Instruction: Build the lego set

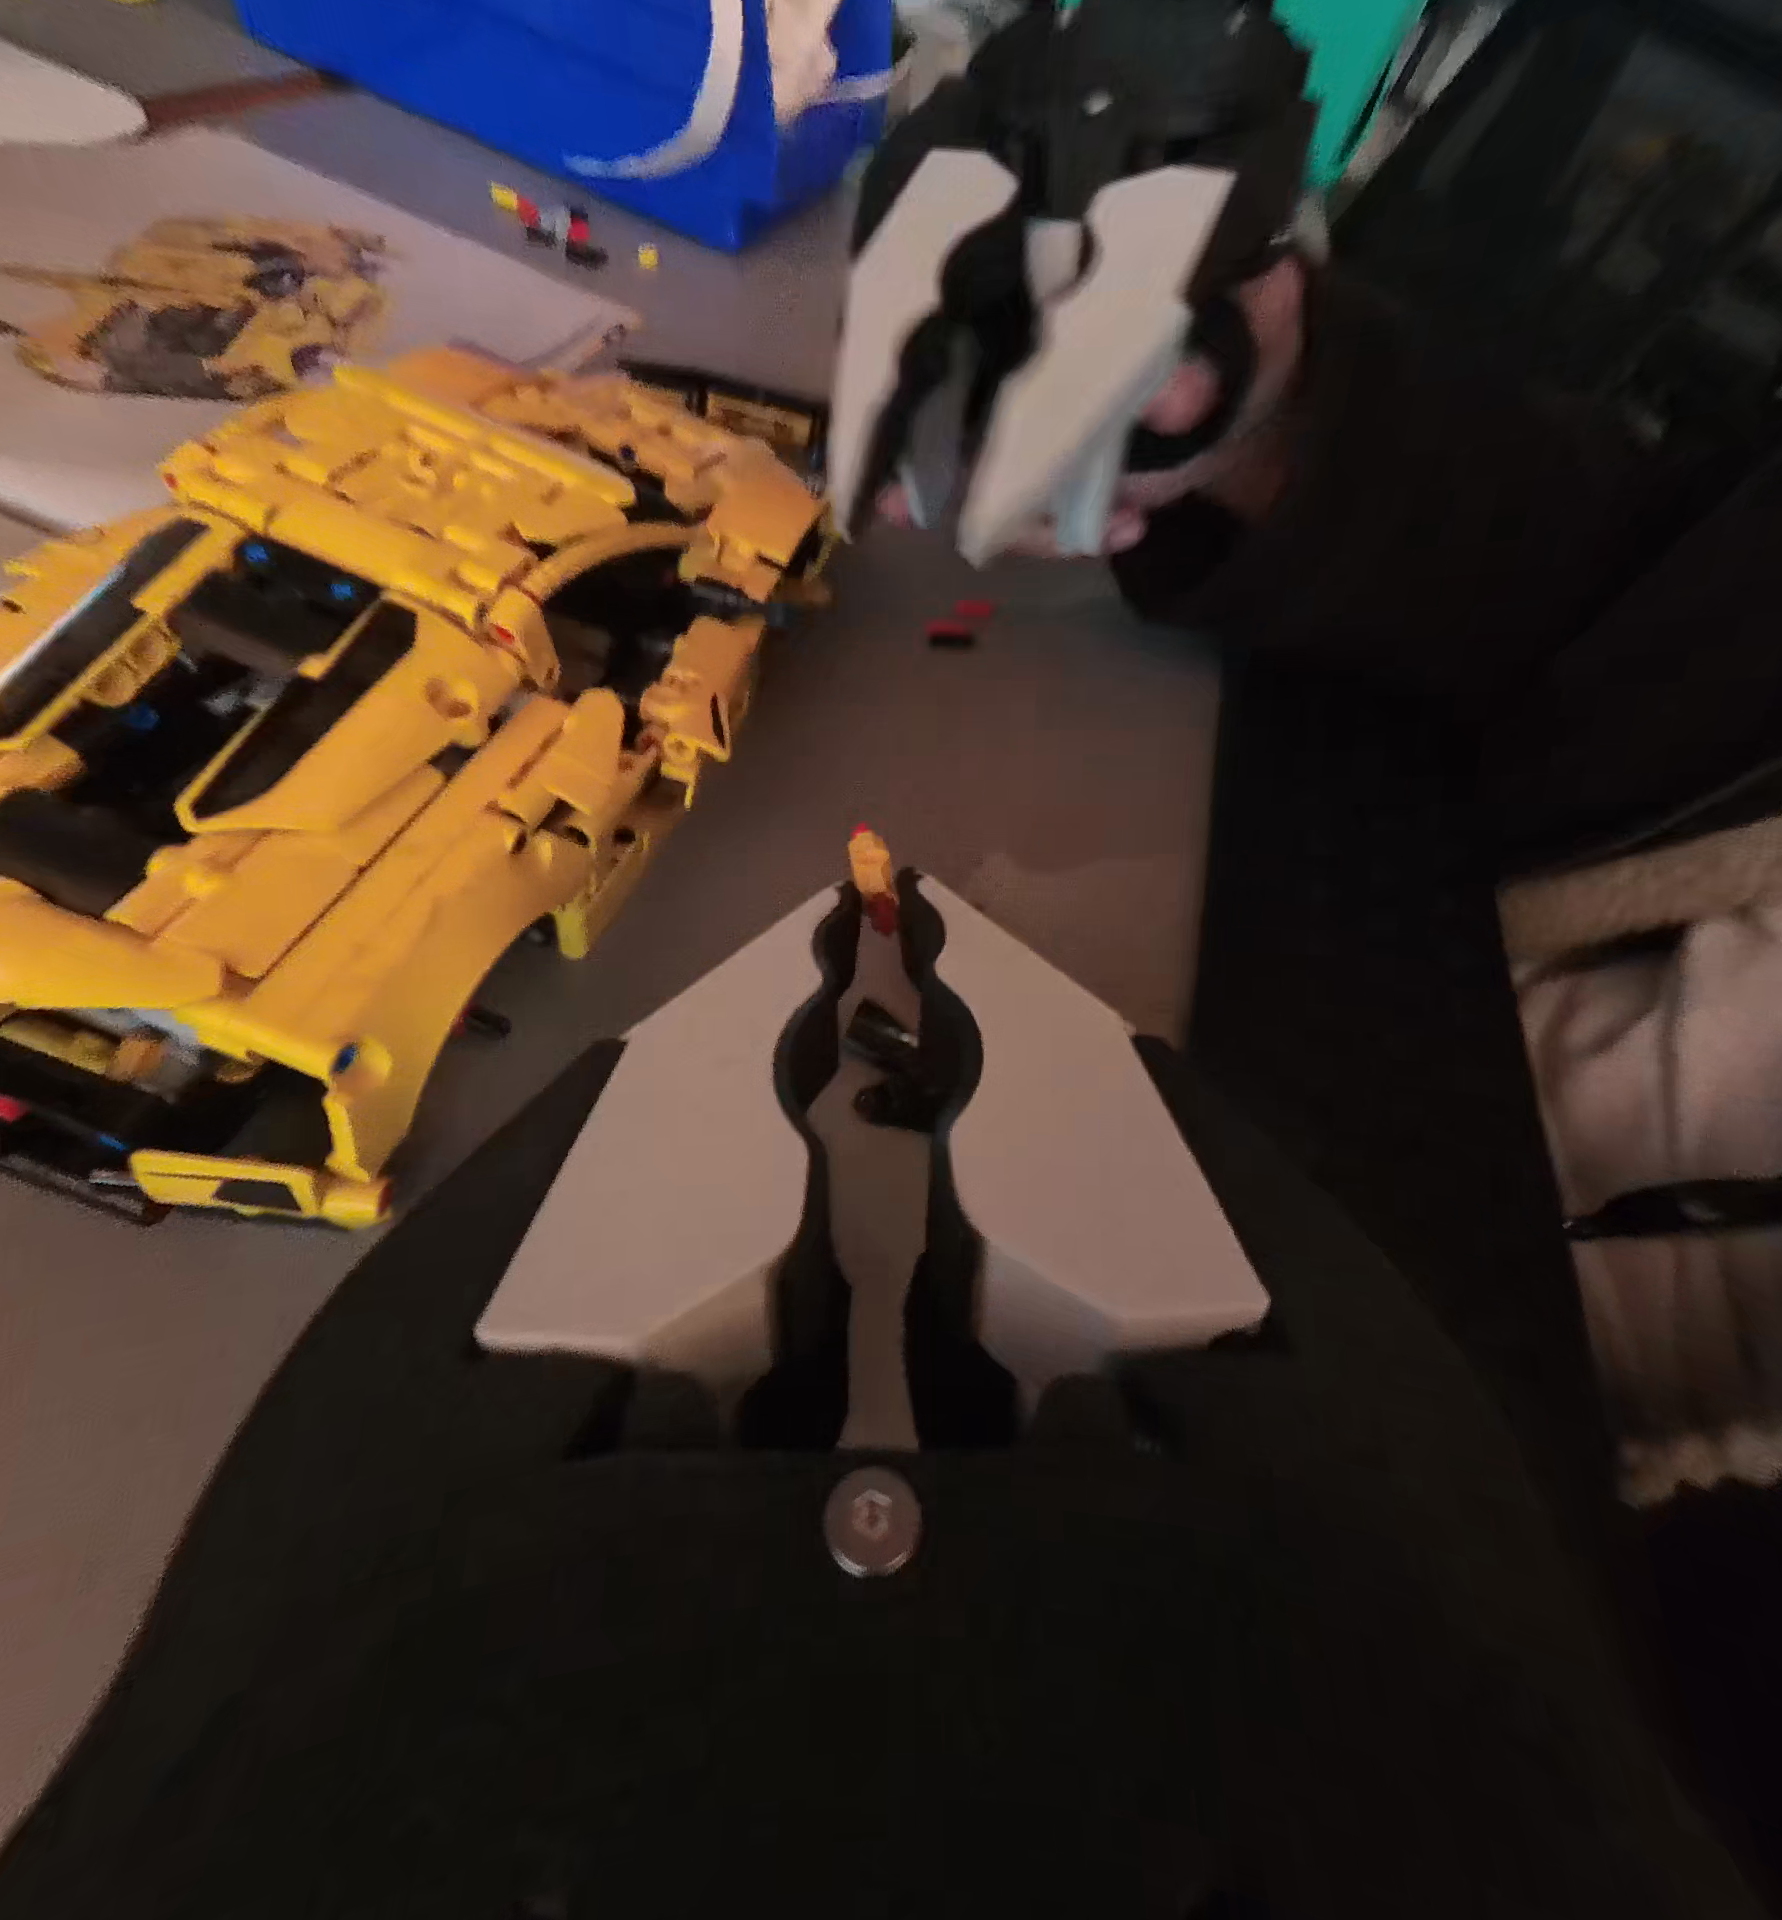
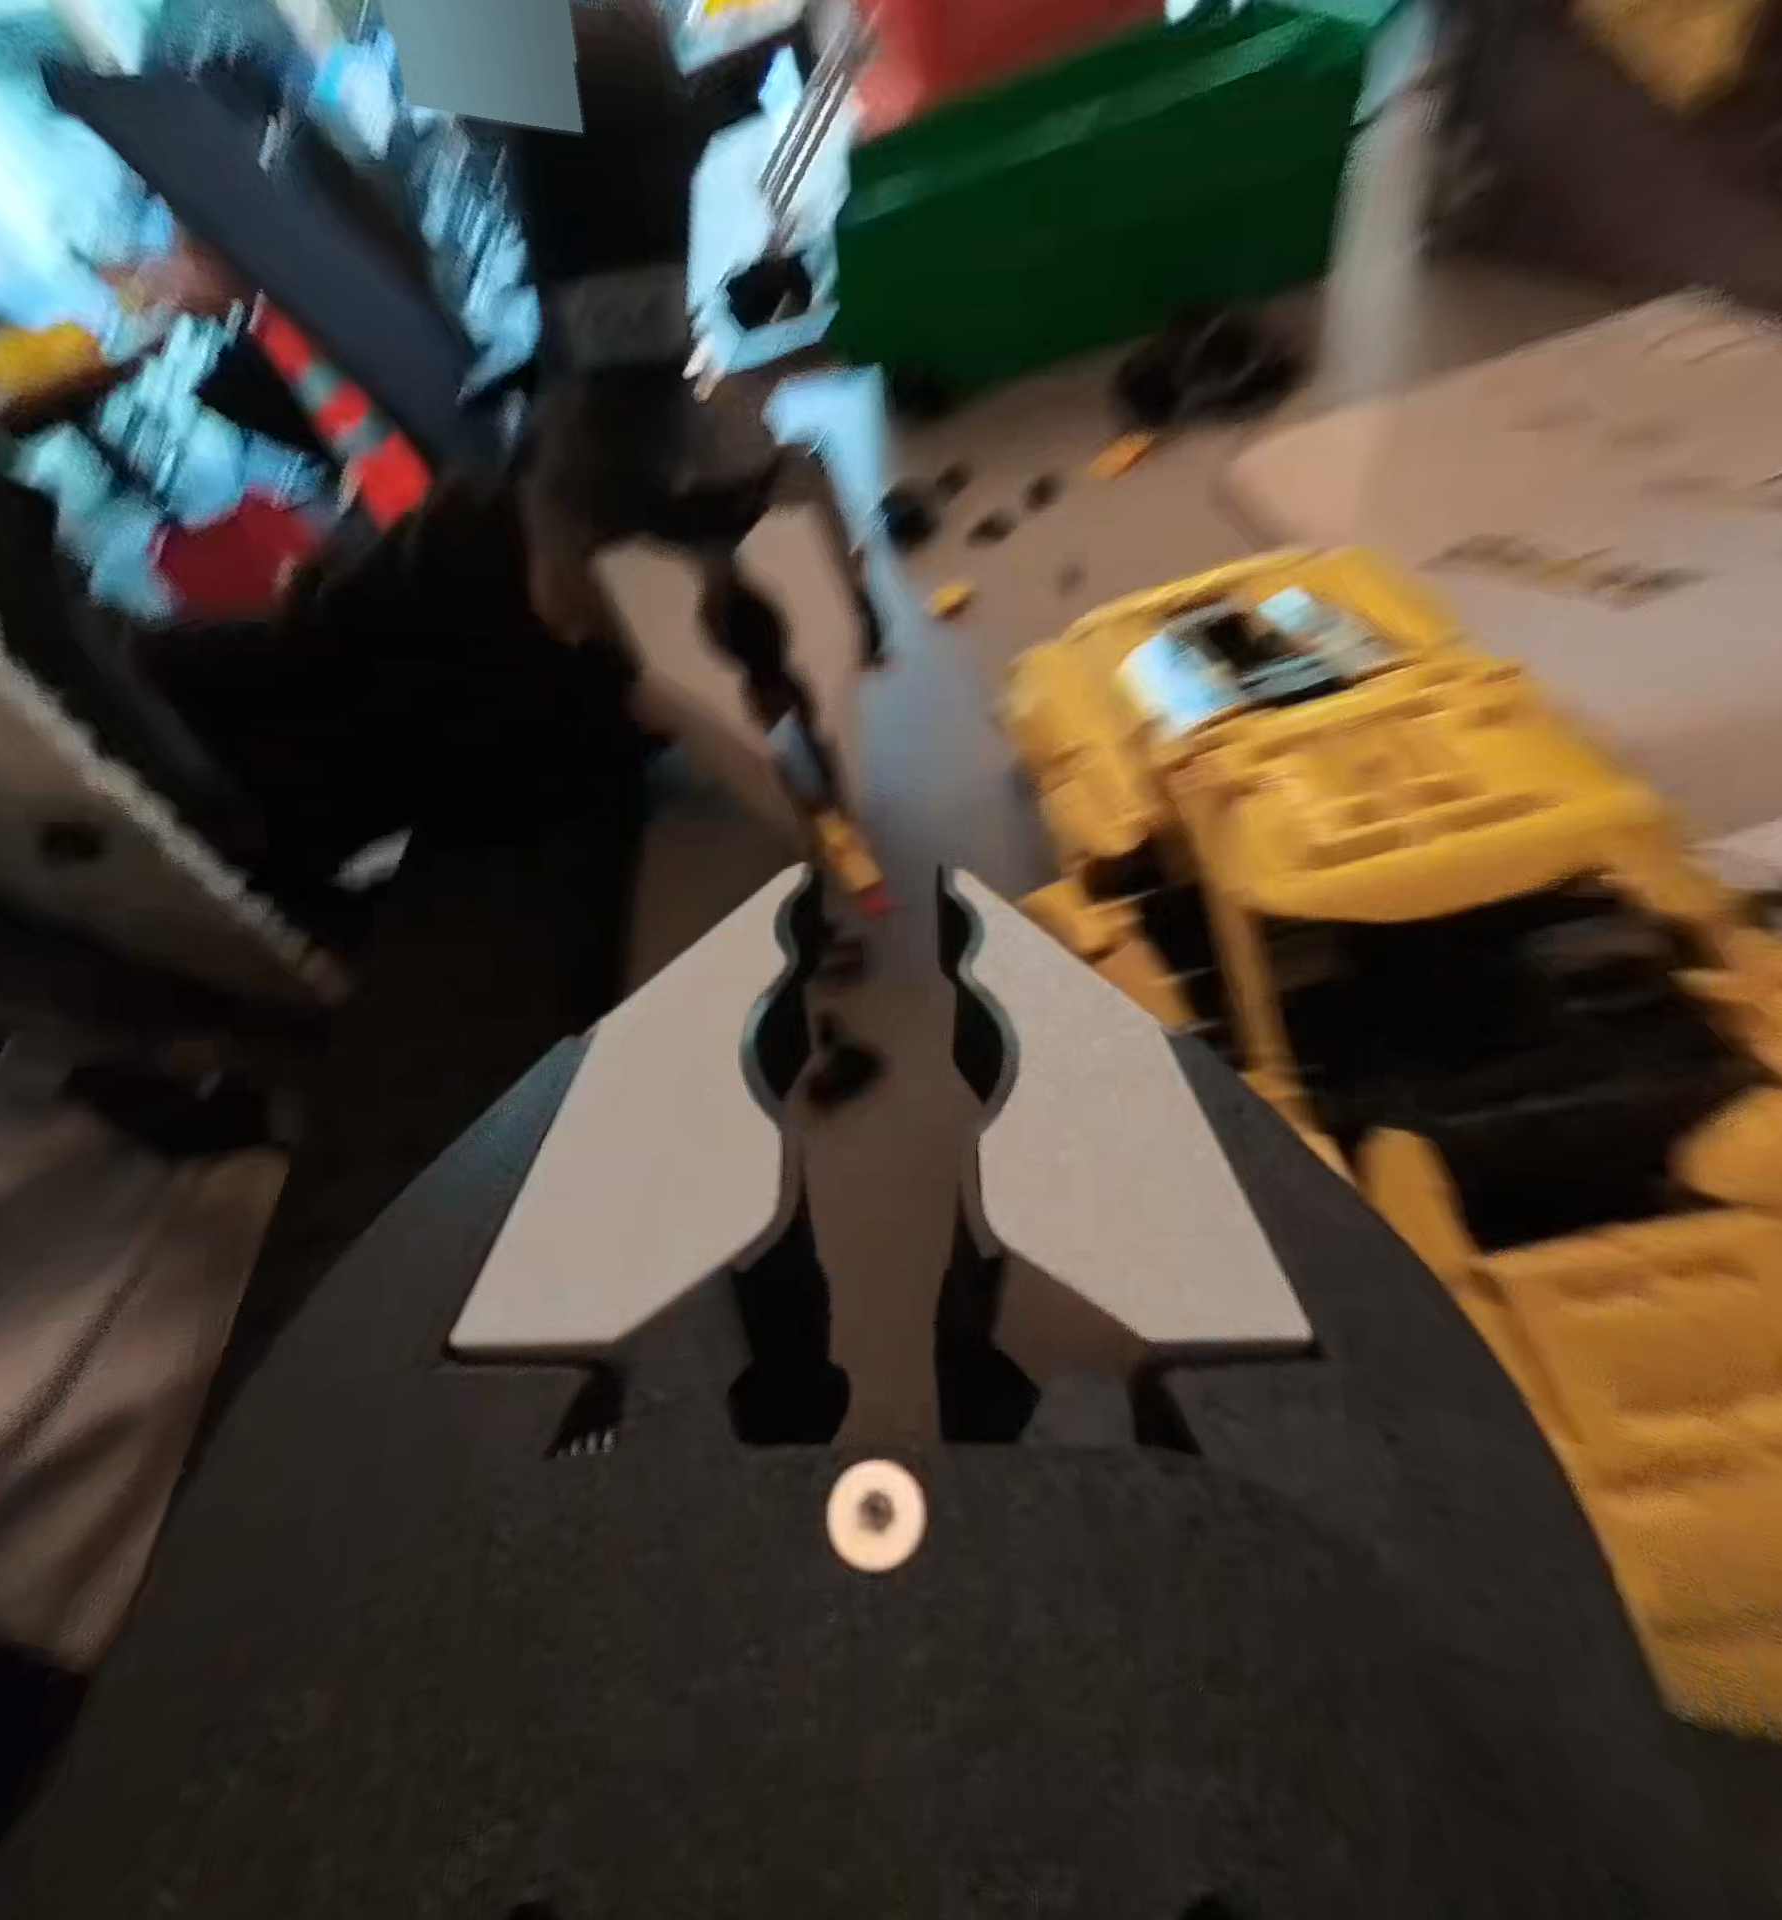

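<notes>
A small yellow Lego piece with a red end [image 1: 869,871] is pinched at the very tips of the left claw [image 1: 874,896], sticking out forward past the fingertips above the grey tabletop [image 1: 1012,748]. In the right wrist view the same piece [image 2: 843,847] shows at the tip of the far left claw [image 2: 833,831], just ahead of the right claw [image 2: 874,894], whose fingers stand spread with nothing between them. The big yellow Lego sports car [image 1: 347,748] sits on the tabletop at about ten o'clock from the pinched piece in the left view, and at about three o'clock in the blurred right view [image 2: 1386,935]. Under the left claw lie a few small black pieces [image 1: 892,1070]; toward twelve o'clock are two small red and black pieces [image 1: 958,623], and beyond them the right claw [image 1: 913,525], also parted. Past the car lies an open instruction booklet [image 1: 191,301] showing a yellow car, its print too blurred to read, with a few loose yellow, red and grey bricks [image 1: 560,223] by a blue bag [image 1: 596,94]. A green box [image 2: 1095,187] stands at the far side in the right view. No brand or writing can be made out.
</notes>
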A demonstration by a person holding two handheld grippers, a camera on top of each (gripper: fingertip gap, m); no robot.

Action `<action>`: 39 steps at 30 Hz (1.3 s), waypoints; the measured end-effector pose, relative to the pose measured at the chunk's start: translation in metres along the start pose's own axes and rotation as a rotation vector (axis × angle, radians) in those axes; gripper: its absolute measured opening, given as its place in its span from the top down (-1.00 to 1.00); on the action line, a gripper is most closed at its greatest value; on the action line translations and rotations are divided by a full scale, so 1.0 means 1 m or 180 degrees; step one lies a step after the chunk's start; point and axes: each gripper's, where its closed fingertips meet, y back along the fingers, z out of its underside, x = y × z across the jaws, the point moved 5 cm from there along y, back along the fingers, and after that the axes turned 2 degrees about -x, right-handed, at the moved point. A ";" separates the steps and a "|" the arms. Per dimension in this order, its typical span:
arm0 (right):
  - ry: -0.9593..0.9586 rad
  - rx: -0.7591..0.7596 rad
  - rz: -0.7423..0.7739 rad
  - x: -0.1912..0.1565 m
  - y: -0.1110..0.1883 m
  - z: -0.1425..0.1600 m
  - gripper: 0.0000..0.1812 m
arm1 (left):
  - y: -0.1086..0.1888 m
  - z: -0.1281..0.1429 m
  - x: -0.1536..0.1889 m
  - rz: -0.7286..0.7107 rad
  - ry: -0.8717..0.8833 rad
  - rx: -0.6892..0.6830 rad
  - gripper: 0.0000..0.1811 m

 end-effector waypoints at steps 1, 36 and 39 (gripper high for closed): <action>0.0140 -0.0301 -0.0121 -0.010 -0.010 0.010 0.73 | -0.002 0.004 -0.003 -0.0095 -0.0048 -0.0113 0.92; 0.2870 -0.0166 0.1149 -0.045 -0.044 0.006 0.92 | 0.016 -0.014 0.013 0.0695 0.0473 0.0445 0.79; 0.2963 -0.0088 0.1135 -0.049 -0.047 0.004 0.92 | 0.013 -0.013 0.019 0.0774 0.0411 0.0393 0.82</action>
